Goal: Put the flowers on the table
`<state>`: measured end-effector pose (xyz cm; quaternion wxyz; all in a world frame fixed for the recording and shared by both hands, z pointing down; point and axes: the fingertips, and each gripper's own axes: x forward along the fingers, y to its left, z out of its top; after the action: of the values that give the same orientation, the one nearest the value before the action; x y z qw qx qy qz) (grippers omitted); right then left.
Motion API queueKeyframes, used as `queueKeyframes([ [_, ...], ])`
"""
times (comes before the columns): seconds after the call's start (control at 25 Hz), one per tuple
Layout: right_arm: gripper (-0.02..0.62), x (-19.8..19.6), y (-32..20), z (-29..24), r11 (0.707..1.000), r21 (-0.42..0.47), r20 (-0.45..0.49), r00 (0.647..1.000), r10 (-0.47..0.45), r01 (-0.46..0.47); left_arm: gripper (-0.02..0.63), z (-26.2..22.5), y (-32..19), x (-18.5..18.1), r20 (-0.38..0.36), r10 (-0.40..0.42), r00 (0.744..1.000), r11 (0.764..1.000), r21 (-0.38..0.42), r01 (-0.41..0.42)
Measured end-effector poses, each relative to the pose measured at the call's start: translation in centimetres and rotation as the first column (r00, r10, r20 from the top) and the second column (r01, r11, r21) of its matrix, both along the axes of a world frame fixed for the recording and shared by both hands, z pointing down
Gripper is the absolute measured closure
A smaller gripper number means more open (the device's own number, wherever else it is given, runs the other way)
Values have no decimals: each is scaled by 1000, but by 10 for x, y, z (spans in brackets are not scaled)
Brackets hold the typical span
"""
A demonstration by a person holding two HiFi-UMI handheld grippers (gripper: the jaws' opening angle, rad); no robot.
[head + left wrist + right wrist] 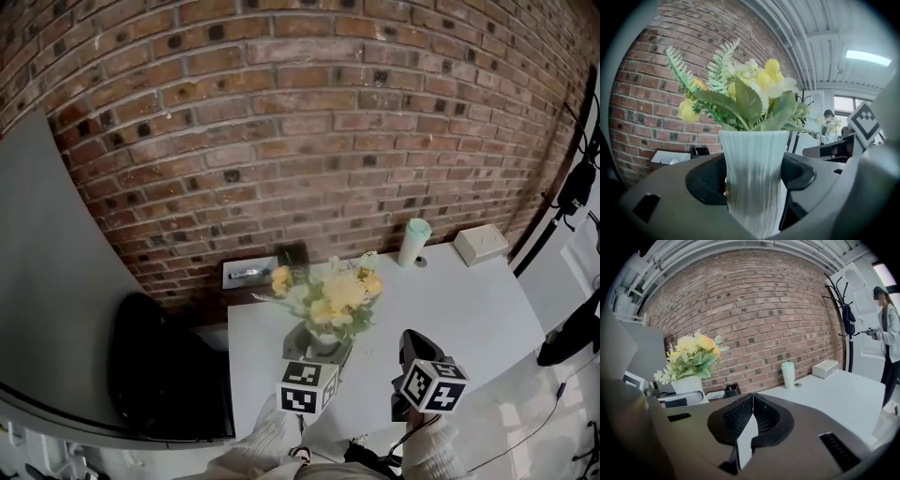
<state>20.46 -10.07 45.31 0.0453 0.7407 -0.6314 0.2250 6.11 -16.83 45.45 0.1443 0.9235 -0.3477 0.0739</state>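
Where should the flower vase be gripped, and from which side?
Grip the white ribbed vase at its narrow waist, from the side, as the left tool does. The flared rim above resists slipping, and the flowers stay clear.

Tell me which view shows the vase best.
Left gripper view: the ribbed white vase sits close up, clamped between the jaws. Head view hides most of it under the flowers; right gripper view shows it small, far left.
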Motion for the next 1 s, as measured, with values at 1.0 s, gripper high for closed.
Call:
queueKeyframes([
  [1.0,571,90,-142,25,978,-33,73,977,-201,204,276,27,-121,83,99,-178,979,981,92,169],
])
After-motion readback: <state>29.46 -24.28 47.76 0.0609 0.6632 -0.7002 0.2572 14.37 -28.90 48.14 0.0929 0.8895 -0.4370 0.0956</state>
